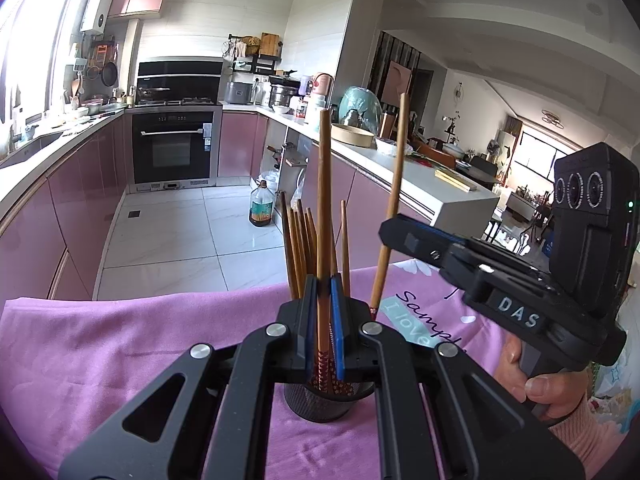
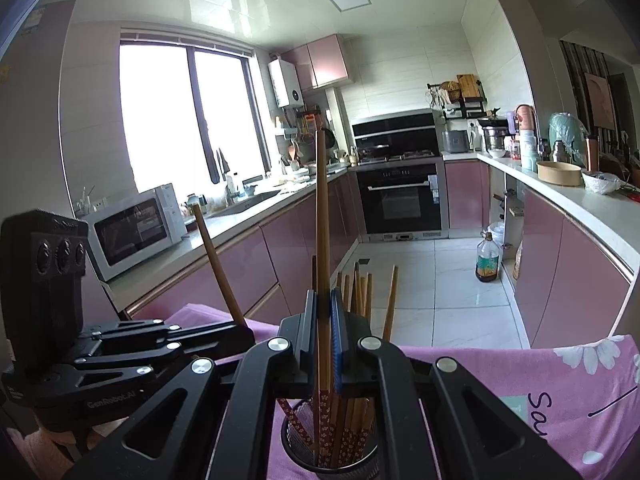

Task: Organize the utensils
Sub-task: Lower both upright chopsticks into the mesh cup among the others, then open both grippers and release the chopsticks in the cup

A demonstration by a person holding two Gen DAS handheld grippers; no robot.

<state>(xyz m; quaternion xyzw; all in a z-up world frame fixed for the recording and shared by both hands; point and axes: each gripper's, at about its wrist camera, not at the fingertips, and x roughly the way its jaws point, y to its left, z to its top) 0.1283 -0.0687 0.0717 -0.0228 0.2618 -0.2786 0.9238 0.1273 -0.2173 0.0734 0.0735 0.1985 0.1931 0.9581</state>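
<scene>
On the bench, hidden: base of mesh cup cut off; chopstick tips inside unclear.
Around: pink cloth beneath; bundled chopsticks in cup.
Left claw: clamped on upright chopstick above cup.
Right claw: clamped on another chopstick, beside.

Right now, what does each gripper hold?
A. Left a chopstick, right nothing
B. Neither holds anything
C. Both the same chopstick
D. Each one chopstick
D: the left gripper is shut on one chopstick and the right gripper on another chopstick, both above the mesh holder.
</scene>
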